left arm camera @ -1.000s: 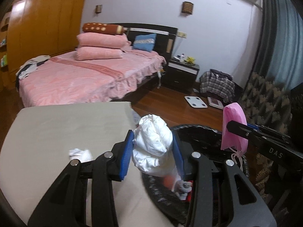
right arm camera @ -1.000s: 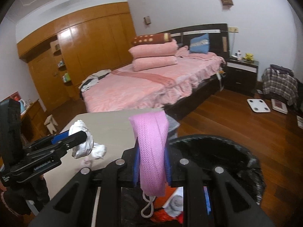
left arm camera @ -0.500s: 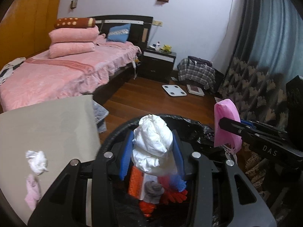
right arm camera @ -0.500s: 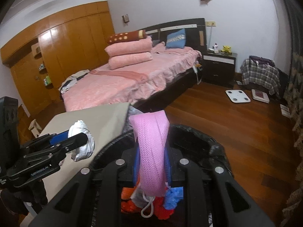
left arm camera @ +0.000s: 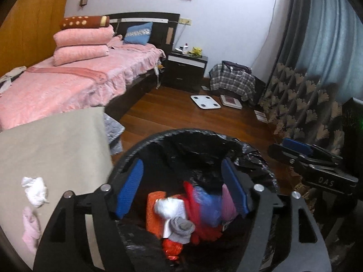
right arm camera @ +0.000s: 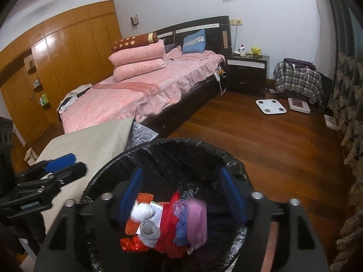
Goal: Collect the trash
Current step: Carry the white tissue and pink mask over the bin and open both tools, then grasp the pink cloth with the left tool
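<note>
Holding both grippers over the bin (left arm camera: 249, 151), I note each one spread wide and empty. My left gripper (left arm camera: 181, 190) has its 2 blue pads (left arm camera: 129, 188) far apart, nothing between them; through the gap I look straight down into the bin. My right gripper (right arm camera: 181, 195) is equally splayed, blue pads (right arm camera: 231, 195) touching nothing.

Bin: round, black, lined with a crinkled glossy plastic bag (right arm camera: 181, 156) folded over the rim. Trash inside, heaped:
- white wad (left arm camera: 168, 206), crumpled and blurred, on top of the pile toward the left
- pink mask (right arm camera: 197, 219), soft woven fabric, lying lengthwise at the right of the heap, also blurred
- grey sock-like lump (left arm camera: 181, 226)
- orange ribbed piece (left arm camera: 154, 213), red crinkly wrapper (right arm camera: 131, 242), blue-violet film (right arm camera: 181, 222)

Table (left arm camera: 56, 149) beside the bin on my left: flat, matte beige, rounded edge. 2 scraps lie on it, apart from both grippers: a white crumpled tissue (left arm camera: 35, 190) and, just nearer, a pale pink fabric piece (left arm camera: 30, 226).

In the left wrist view my right gripper shows at the right, beyond the bin's rim. In the right wrist view my left gripper shows at the left, above the table edge.
</note>
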Action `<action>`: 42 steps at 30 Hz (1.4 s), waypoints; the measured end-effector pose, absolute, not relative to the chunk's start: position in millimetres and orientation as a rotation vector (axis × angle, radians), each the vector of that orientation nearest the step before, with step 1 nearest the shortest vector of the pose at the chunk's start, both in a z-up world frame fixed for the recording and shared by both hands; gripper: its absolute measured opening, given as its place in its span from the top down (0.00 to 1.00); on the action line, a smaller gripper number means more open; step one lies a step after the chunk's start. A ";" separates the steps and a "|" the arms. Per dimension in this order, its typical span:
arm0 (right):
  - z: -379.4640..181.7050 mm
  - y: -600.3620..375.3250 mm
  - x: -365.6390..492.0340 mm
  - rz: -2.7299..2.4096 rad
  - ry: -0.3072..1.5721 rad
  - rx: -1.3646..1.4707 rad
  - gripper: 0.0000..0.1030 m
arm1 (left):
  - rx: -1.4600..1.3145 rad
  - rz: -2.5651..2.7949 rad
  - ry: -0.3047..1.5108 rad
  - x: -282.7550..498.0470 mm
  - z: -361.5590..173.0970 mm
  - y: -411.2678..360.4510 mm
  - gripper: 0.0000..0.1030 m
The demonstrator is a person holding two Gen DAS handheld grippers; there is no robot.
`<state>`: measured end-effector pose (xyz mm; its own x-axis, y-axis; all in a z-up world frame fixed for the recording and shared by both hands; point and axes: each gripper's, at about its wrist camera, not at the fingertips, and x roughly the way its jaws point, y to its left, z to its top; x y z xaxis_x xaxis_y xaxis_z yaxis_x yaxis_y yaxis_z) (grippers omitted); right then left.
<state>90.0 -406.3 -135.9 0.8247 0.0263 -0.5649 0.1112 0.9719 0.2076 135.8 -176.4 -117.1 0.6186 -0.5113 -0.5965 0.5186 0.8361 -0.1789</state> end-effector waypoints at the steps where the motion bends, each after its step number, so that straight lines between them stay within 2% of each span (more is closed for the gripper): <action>1: -134.8 -405.4 90.2 -0.048 0.594 0.239 0.12 | 0.013 -0.571 0.675 134.6 -114.3 -169.3 0.23; 4: -129.3 -395.5 90.1 -0.027 0.569 0.242 0.06 | 0.007 -0.520 0.654 131.2 -106.0 -150.8 0.16; 8: -123.5 -375.4 94.9 0.017 0.562 0.241 0.06 | 0.005 -0.431 0.635 126.8 -96.6 -115.9 0.14; 23: -131.0 -256.8 125.4 0.228 0.562 0.179 0.06 | -0.015 -0.107 0.658 110.6 -112.7 20.4 0.13; 35: -154.7 -204.5 143.9 0.295 0.595 0.123 0.06 | -0.052 -0.038 0.746 125.7 -156.5 56.6 0.13; 37: -155.8 -201.9 146.6 0.298 0.599 0.121 0.06 | -0.054 -0.038 0.760 130.9 -163.4 57.5 0.15; 42: -157.7 -197.5 156.1 0.301 0.606 0.116 0.06 | -0.061 -0.063 0.819 145.7 -185.1 53.9 0.24</action>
<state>156.1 -197.5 -157.7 0.7803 0.3114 -0.5424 -0.2439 0.9501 0.1945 145.7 53.9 -185.1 0.6811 -0.0801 -0.7278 0.0329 0.9963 -0.0789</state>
